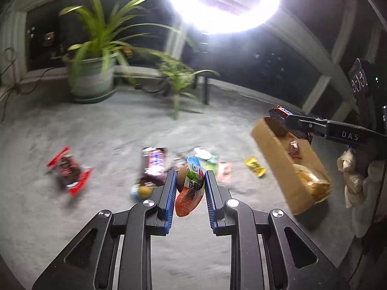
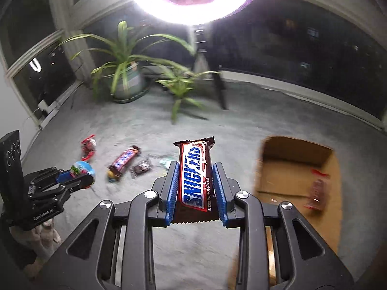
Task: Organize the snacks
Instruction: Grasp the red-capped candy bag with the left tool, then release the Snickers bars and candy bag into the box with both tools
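**Two snacks in the jaws, a few boxed, more left on the floor**

The Snickers bar [image 2: 195, 178] sits lengthwise between the narrow jaws of the right gripper [image 2: 196, 188], pinched along both long edges and carried clear of the carpeted floor [image 2: 241, 125]; the cardboard box [image 2: 333, 169] lies open just to its right, near the floor's right side, so this bar looks close to its drop; inside the box a red-wrapped snack [image 2: 316, 193] already rests, and the left wrist view shows what seems to be a bread-like packet [image 1: 312, 181] and another small wrapper there too; so a few items count as sorted.

The left gripper [image 1: 189, 181] has its jaws drawn in on a small orange-and-green pouch [image 1: 191, 188], also lifted off the floor; it is farther from the box than the bar is.

Still loose on the floor, in a rough row across its middle: a second chocolate bar [image 2: 123, 162], a red-ended candy [image 1: 69, 172], a yellow packet [image 1: 254, 166], a dark small wrapper [image 2: 141, 168] and a few blurred pieces beside them; by this showing the job is under way, perhaps a third done, with several pick-ups remaining.
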`<state>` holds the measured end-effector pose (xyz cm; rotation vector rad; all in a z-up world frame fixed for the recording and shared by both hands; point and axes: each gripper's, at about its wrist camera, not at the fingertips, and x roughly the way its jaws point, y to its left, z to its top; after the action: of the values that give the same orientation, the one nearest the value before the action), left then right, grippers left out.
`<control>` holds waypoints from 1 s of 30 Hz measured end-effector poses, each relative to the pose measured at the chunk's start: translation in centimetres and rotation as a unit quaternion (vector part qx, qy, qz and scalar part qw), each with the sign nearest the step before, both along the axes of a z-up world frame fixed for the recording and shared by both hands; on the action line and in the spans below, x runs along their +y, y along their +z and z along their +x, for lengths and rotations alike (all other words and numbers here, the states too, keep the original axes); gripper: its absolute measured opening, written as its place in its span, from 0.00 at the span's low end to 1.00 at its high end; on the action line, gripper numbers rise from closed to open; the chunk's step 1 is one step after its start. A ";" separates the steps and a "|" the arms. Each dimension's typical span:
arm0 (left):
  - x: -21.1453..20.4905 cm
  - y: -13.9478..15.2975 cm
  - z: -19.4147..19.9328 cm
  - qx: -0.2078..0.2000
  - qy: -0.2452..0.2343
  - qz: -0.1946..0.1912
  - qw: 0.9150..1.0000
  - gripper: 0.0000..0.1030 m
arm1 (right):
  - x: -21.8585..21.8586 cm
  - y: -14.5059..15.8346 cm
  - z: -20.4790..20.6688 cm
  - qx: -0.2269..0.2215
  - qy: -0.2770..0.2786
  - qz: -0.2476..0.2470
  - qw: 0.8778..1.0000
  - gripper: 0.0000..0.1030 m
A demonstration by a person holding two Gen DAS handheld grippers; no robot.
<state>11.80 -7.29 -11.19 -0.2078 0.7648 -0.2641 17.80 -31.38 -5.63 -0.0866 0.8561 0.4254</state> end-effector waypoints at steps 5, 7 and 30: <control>-4.3 0.7 0.6 -0.010 -0.033 -0.009 0.999 0.21 | -5.4 0.2 -1.0 -0.003 -0.040 -0.004 0.999 0.28; -6.1 1.0 1.0 -0.015 -0.045 -0.013 0.999 0.21 | -7.1 0.2 -1.3 -0.002 -0.051 -0.004 0.999 0.28; -20.5 2.1 6.3 -0.023 -0.141 -0.006 0.990 0.21 | -18.4 -2.4 -0.3 0.017 -0.132 -0.007 0.991 0.29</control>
<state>18.05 -27.81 -9.12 -0.1037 0.7470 -0.5405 17.47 -49.74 -8.02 0.0211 0.8914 0.1734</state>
